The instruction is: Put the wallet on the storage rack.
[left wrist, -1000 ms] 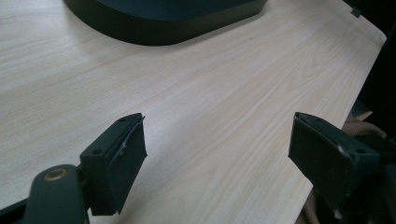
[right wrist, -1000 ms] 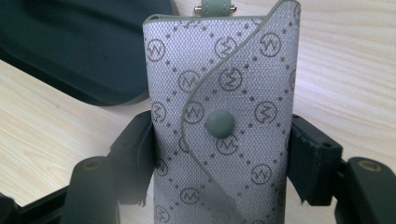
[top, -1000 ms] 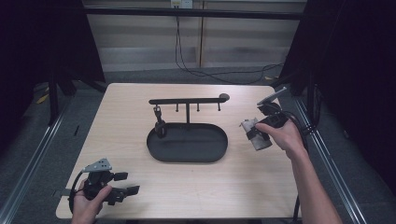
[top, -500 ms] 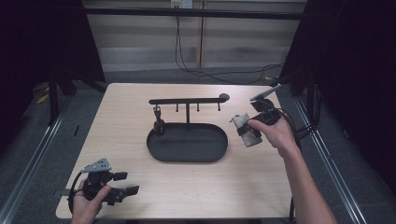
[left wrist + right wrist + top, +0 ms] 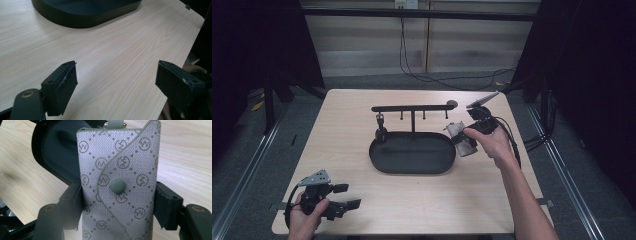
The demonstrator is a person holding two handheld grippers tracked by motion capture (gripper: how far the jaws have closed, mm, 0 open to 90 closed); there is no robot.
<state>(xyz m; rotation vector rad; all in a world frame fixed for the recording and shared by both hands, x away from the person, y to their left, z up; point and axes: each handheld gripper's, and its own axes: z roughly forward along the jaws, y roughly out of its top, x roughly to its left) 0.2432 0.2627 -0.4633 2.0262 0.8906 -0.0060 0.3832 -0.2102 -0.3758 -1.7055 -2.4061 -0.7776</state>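
Right now the right gripper (image 5: 463, 141) has its jaws clenched on both sides of a grey patterned pouch (image 5: 120, 185) with a snap button, held at the right end of the black oval tray (image 5: 412, 165), just over its rim. Left gripper (image 5: 343, 200) sits low at the near left corner of the wooden surface (image 5: 412, 200), jaws spread wide with nothing between them, well apart from the tray. Behind the tray stands a black hook rack (image 5: 412, 108).
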